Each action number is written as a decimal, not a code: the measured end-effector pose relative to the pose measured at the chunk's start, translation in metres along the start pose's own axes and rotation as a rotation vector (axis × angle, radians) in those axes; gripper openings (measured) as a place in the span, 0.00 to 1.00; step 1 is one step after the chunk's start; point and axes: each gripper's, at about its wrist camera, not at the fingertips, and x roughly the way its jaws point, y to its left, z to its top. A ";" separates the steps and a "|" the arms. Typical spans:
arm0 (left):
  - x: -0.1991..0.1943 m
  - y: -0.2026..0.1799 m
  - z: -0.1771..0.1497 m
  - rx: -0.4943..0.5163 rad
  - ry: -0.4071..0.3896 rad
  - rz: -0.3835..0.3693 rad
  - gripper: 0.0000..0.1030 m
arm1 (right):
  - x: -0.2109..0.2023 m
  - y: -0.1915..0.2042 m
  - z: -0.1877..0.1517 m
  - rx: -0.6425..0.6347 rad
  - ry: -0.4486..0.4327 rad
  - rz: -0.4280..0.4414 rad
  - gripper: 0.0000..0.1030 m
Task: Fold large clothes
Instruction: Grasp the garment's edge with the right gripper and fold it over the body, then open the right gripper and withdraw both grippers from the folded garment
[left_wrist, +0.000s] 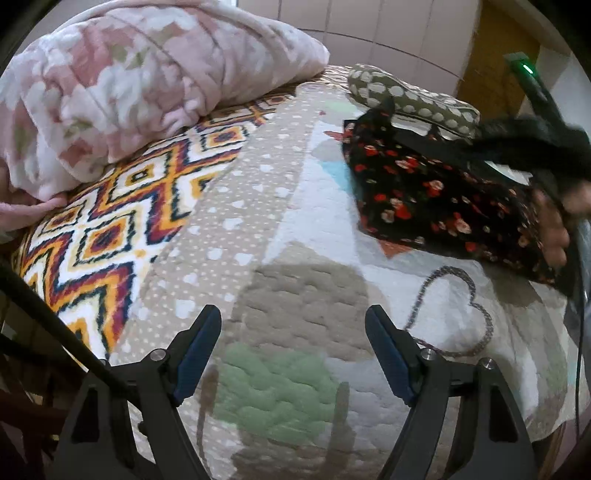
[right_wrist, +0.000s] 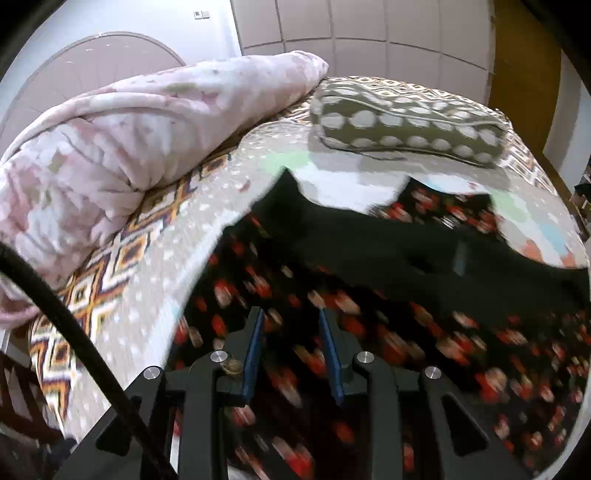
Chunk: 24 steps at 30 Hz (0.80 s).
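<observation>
Mostly bed: quilted patchwork bedspread (left_wrist: 295, 229) over a zigzag-patterned blanket (left_wrist: 110, 221). Pink floral duvet (left_wrist: 129, 92) heaped left of the black floral garment (left_wrist: 424, 192); spotted pillow (right_wrist: 406, 122) just behind it; panelled wall (right_wrist: 369, 37) beyond. Left hand-held gripper (left_wrist: 293, 325) gaping wide, empty, above bare bedspread. Right hand-held gripper (right_wrist: 291, 321) part open, over the garment; grip unclear through blur.

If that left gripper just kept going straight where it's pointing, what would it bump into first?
Probably the quilted bedspread right ahead of the open left gripper. Nothing lies between them; the floral garment is off to its right.
</observation>
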 end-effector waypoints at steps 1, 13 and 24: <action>-0.001 -0.004 0.000 0.007 0.002 -0.002 0.77 | -0.007 -0.012 -0.010 0.011 -0.002 -0.001 0.31; -0.004 -0.044 0.005 0.095 0.015 0.022 0.77 | -0.051 -0.175 -0.087 0.232 -0.028 -0.283 0.25; 0.015 -0.104 0.001 0.187 0.058 0.003 0.77 | -0.111 -0.190 -0.136 0.238 -0.157 -0.259 0.45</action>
